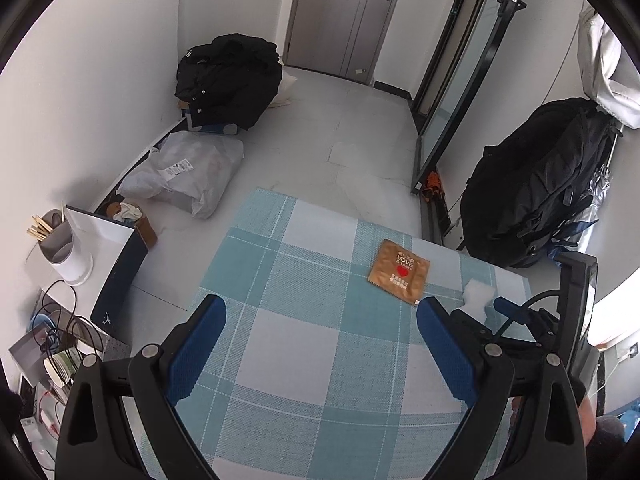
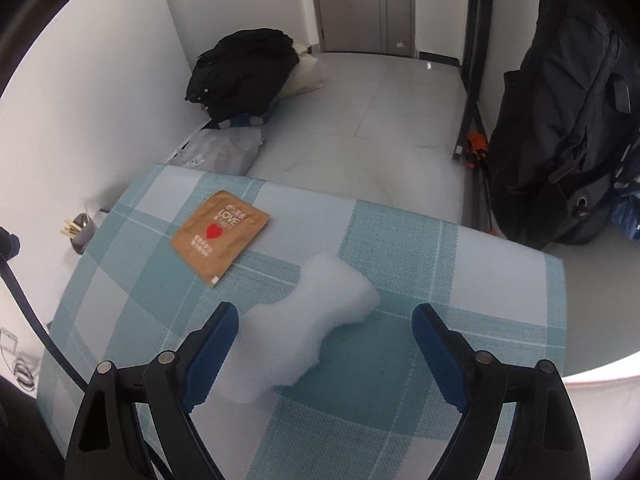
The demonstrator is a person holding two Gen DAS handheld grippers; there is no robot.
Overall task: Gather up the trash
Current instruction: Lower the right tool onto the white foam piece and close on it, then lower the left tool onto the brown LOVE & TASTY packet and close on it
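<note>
Two open grippers, wadding (image 2: 308, 320), packet (image 2: 220, 236)

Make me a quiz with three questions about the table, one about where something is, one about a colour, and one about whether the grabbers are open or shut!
1. Where is the white fluffy wad?
A. Between the right gripper's open fingers
B. On the floor
C. On top of the brown packet

2. What colour is the heart on the brown packet?
A. Blue
B. Red
C. Green

3. How is the left gripper?
A. Shut on the packet
B. Shut on the wad
C. Open, holding nothing

Answers:
1. A, the wad lies on the checked tablecloth between the blue pads.
2. B, a red heart sits under the word LOVE.
3. C, its fingers stand apart over bare cloth.
</note>
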